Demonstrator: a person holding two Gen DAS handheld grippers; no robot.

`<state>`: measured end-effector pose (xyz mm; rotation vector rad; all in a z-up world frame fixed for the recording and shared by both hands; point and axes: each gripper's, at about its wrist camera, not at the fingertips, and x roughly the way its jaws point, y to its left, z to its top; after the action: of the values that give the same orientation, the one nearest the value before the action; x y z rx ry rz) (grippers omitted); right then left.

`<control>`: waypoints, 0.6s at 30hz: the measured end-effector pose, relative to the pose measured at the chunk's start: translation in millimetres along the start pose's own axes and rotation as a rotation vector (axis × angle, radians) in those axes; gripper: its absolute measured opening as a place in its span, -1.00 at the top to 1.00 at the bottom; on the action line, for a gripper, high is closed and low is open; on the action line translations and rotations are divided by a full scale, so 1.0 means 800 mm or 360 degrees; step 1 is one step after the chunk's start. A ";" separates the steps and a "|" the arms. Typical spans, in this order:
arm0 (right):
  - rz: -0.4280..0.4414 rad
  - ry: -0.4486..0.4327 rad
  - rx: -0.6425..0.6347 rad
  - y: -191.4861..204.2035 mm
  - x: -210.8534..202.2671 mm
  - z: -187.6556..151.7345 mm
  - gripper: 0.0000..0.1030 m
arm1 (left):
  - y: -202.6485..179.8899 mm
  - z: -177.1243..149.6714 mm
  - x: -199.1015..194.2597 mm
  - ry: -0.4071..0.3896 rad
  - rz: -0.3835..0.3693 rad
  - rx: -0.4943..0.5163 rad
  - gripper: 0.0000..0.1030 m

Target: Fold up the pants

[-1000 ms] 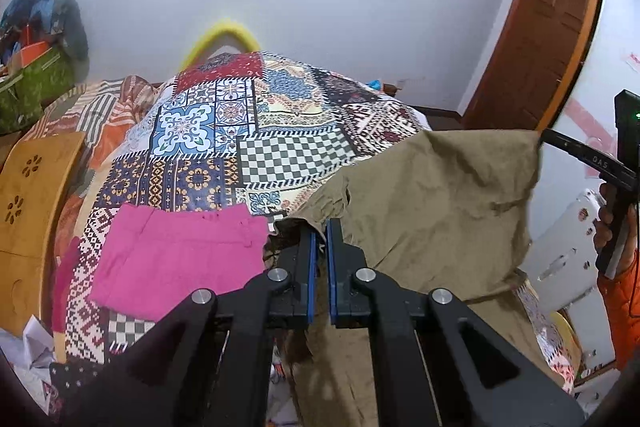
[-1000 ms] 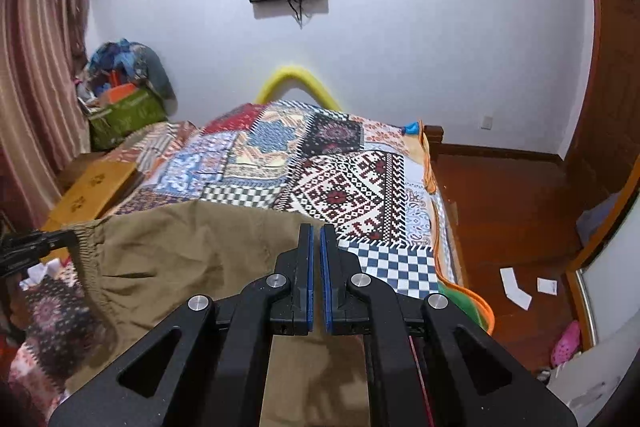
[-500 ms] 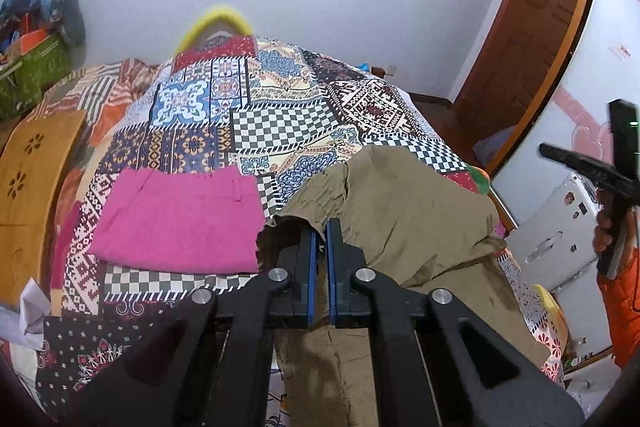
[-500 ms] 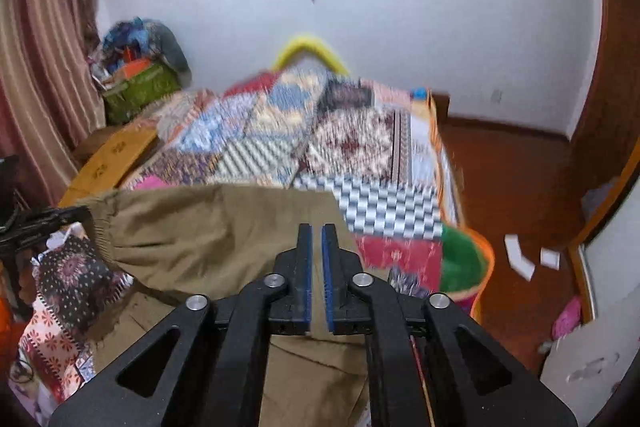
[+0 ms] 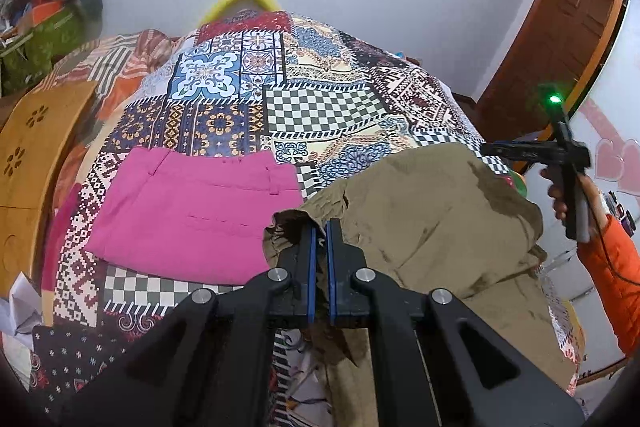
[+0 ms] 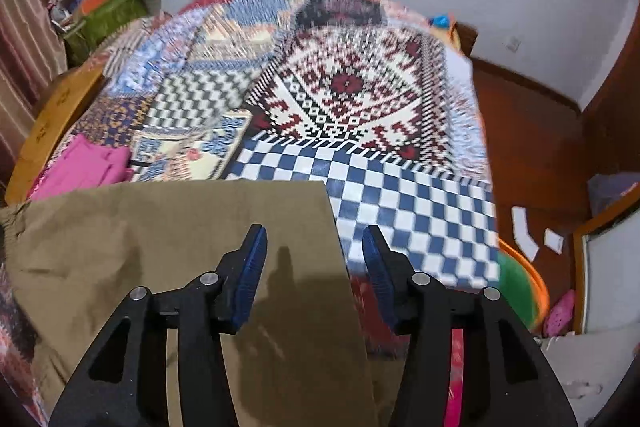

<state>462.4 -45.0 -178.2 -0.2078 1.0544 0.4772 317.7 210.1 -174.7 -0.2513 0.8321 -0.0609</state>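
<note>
Left gripper [image 5: 319, 227]: fingers pressed together on the gathered waistband corner of the khaki pants [image 5: 420, 211], at the near edge of the bed [image 5: 320, 107].

Right gripper [image 6: 314, 247]: fingers spread wide, holding nothing, poised over the straight right-hand edge of the khaki pants [image 6: 180, 247]; the cloth passes under its left finger [image 6: 250, 267].

Khaki pants: lying on the patchwork bedspread, waistband running left to right between the two grippers, legs hanging toward the viewer off the bed edge. Judged: the left gripper alone controls the cloth; the right gripper has its free corner directly beneath.

Pink garment [image 5: 192, 215]: folded flat, just left of the pants.
</note>
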 end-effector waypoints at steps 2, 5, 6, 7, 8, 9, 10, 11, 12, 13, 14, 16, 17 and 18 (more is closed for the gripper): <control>0.0009 0.0063 0.0000 -0.003 0.023 0.011 0.10 | 0.003 0.000 0.006 0.0001 0.0006 0.0006 0.91; 0.0066 0.0204 -0.0023 0.001 0.058 0.020 -0.06 | 0.005 -0.001 0.013 0.0007 0.0012 0.0013 0.91; 0.0069 0.0223 -0.0016 0.002 0.063 0.019 -0.07 | 0.005 -0.001 0.016 0.0012 0.0015 0.0017 0.91; 0.0076 0.0249 -0.0007 0.003 0.074 0.018 -0.16 | 0.006 -0.001 0.019 0.0017 0.0021 0.0020 0.91; 0.0081 0.0257 -0.0014 0.006 0.079 0.016 -0.17 | 0.007 -0.002 0.022 0.0024 0.0028 0.0022 0.91; 0.0081 0.0246 -0.0012 0.008 0.080 0.015 -0.17 | 0.009 -0.002 0.024 0.0030 0.0030 0.0019 0.91; 0.0088 0.0231 -0.0005 0.008 0.079 0.013 -0.13 | 0.010 -0.003 0.026 0.0035 0.0031 0.0016 0.91; 0.0096 0.0219 0.0012 0.007 0.078 0.012 -0.03 | 0.011 -0.003 0.028 0.0041 0.0033 0.0011 0.91; 0.0109 0.0205 0.0035 0.004 0.077 0.012 0.10 | 0.011 -0.004 0.030 0.0046 0.0033 0.0002 0.91; 0.0133 0.0199 0.0050 0.002 0.075 0.010 0.52 | 0.012 -0.004 0.031 0.0048 0.0032 -0.0004 0.91; 0.0191 0.0214 0.0058 0.001 0.075 0.009 0.74 | 0.012 -0.004 0.033 0.0050 0.0030 -0.0012 0.91; 0.0213 0.0218 0.0101 -0.007 0.072 0.010 0.75 | 0.010 -0.004 0.034 0.0049 0.0032 -0.0014 0.91; 0.0205 0.0213 0.0094 -0.006 0.070 0.009 0.77 | 0.009 -0.004 0.034 0.0050 0.0033 -0.0013 0.91; 0.0191 0.0206 0.0084 -0.004 0.067 0.007 0.79 | 0.008 -0.003 0.034 0.0051 0.0032 -0.0011 0.91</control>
<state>490.0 -30.3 -222.2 -0.1304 1.2094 0.5489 333.7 211.9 -197.6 -0.2490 0.8667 -0.0429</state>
